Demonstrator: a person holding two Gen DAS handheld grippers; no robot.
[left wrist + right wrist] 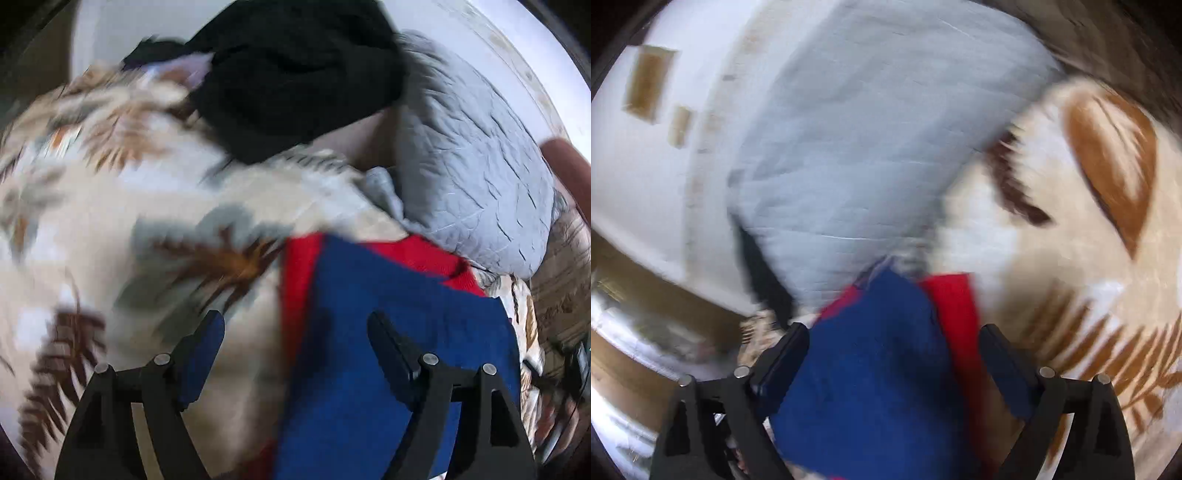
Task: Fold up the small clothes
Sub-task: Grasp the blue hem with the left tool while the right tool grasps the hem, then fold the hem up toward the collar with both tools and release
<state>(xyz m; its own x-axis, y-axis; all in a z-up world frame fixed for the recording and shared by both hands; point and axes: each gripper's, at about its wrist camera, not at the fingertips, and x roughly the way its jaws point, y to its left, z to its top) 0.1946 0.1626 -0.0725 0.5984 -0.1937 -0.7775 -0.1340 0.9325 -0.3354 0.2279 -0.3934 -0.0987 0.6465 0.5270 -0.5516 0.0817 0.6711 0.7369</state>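
Two tools hung over a bed spread with a cream, leaf-patterned blanket (110, 221), both views smeared by motion. The left tool (295, 354) stood released, its fingers wide apart, one over the blanket and the other over a blue and red garment (369, 332) that lay on the blanket below it. In the right wrist view the right tool (894, 365) also stood spread, and the blue and red garment (879, 369) filled the gap between its fingers; whether they touched the cloth could not be told through the blur. A grey quilted pillow (476, 177) lay just beyond the garment, and a black garment (295, 74) sat heaped farther back beside the pillow.
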